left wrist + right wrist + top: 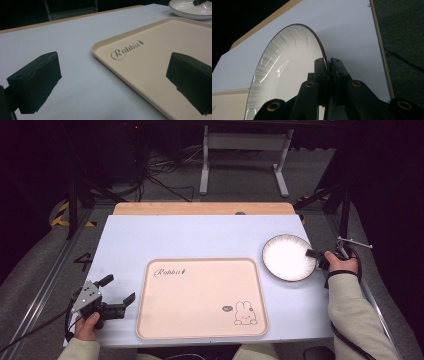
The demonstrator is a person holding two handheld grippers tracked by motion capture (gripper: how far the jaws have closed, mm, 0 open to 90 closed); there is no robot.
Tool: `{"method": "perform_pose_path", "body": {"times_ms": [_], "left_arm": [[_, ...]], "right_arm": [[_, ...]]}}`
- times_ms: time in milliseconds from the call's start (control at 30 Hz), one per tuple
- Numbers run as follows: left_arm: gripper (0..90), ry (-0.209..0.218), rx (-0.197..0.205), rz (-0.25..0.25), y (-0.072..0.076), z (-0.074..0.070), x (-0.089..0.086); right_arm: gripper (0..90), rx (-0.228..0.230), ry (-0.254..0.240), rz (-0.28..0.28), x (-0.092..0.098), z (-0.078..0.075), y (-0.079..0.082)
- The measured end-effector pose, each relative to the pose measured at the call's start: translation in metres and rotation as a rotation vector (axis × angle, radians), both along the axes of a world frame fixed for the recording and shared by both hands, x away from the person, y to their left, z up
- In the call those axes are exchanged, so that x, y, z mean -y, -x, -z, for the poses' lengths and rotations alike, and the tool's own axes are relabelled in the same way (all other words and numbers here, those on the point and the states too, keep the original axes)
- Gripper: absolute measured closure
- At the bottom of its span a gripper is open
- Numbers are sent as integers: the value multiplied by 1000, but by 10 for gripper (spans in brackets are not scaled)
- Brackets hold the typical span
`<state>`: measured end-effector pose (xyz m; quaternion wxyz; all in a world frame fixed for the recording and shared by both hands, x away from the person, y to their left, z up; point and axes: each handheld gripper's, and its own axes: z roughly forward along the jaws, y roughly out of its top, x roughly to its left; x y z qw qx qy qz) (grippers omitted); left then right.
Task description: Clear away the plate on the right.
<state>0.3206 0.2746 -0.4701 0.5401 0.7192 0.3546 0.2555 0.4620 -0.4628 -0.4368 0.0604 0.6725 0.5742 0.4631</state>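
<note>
item: plate point(288, 257), white with a dark rim, flat on the desk point(200, 235) at its right side, just right of the tray point(201, 298) and apart from it. right tongs point(314, 254) clenched on the plate's right rim, one jaw above, one below; the tray lies to their left, so this hand is the nearer one. left tongs point(120, 292) released, empty, beside the tray's left edge. right gripper view shows the rim point(325, 67) pinched edge-on; the high view shows the gap between plate and tray.

I see the white plate point(287, 256) with its dark rim and fine grey streaks lying flat on the desk point(165, 240), just right of the tray point(200, 330).
</note>
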Motion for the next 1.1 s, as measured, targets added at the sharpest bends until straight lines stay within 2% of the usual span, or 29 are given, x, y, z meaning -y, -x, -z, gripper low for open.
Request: {"method": "perform_pose_path", "body": {"times_ms": [333, 933, 1100], "left_arm": [[2, 0, 0, 0, 0, 0, 0], [2, 1, -1, -2, 0, 0, 0], [2, 3, -1, -2, 0, 0, 0]], "right_arm": [[837, 30, 42, -10, -8, -17, 0], [832, 79, 30, -26, -10, -48, 9], [832, 77, 29, -28, -11, -52, 11]]}}
